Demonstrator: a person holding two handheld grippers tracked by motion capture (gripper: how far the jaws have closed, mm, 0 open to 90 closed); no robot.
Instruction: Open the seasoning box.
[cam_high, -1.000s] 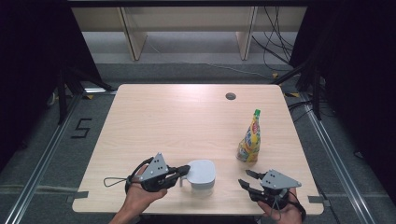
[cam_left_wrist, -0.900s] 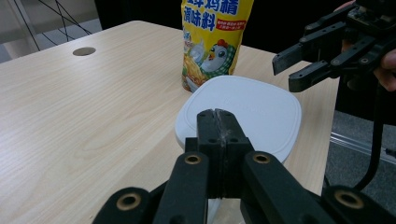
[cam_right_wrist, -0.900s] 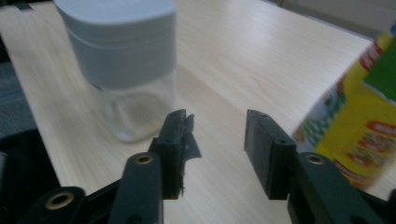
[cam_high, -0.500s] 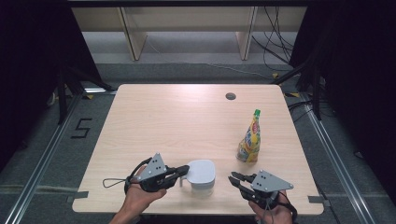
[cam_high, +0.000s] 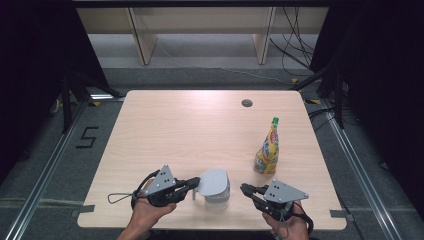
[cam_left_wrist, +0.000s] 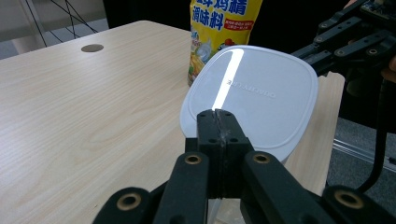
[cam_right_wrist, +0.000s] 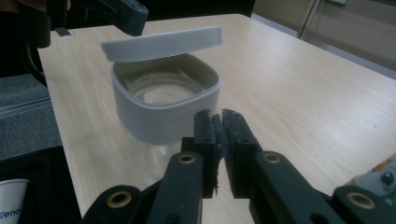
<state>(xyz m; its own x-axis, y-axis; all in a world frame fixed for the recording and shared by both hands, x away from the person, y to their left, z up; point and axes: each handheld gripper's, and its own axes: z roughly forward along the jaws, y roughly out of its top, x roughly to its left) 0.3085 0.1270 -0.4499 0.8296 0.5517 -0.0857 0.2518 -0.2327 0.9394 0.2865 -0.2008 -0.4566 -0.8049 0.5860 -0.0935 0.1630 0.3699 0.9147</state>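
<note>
Big bare stretch of table (cam_high: 190, 130) at the back & left, lots of room to pass. Near the front edge it's tight: white box (cam_high: 218, 192) w/ lid (cam_high: 214, 181) lifted sits mid, yellow bag (cam_high: 267, 150) stands just right of it.

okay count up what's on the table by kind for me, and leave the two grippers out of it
Lidded container, white, its lid lifted at one edge: 1
Seasoning pouch, yellow, standing upright: 1
Total: 2
</note>
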